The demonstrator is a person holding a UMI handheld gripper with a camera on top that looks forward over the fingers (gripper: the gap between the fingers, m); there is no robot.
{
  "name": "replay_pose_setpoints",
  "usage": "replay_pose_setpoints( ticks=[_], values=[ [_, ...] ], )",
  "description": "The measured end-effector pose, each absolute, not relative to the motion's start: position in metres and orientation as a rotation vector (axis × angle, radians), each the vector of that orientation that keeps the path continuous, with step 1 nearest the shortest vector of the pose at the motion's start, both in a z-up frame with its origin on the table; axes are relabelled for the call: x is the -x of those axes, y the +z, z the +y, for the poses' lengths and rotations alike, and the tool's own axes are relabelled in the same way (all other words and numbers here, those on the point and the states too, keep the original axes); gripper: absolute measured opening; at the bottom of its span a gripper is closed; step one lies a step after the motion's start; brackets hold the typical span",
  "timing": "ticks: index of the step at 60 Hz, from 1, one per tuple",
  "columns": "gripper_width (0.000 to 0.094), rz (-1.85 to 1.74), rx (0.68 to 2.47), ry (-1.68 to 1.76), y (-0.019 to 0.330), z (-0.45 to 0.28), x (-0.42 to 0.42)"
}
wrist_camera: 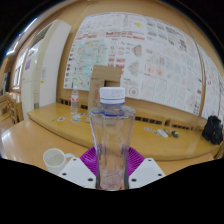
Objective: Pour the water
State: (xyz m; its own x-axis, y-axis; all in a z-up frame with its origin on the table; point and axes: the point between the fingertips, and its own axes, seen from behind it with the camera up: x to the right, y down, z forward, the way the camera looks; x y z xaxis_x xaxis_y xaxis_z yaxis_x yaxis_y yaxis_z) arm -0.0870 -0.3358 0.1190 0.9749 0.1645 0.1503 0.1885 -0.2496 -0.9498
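Clamped tight in the gripper: a clear water bottle, white cap on, upright, both pink pads pressing its sides. Just left of the fingers, a small white cup on the wooden table (posters beyond).

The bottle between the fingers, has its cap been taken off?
No, the bottle wears a white cap, held upright in the gripper.

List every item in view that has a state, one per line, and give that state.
bottle: upright, white cap on, held between the fingers
gripper: shut on the bottle, pads against its sides
cup: upright, open top, on the table beside the bottle, looks empty
far bottle: upright on the back table
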Motion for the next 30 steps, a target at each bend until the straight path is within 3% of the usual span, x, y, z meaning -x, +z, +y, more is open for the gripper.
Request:
replay_pose_setpoints(
  ticks=[14, 21, 30],
  values=[
    [0.0317, -0.19, 1.913, 0.042, 0.036, -0.321, 0.073],
    [0.0356, -0.138, 1.851, 0.062, 0.039, -0.319, 0.069],
    [0.0502, -0.13, 1.881, 0.062, 0.035, -0.321, 0.068]
  ],
)
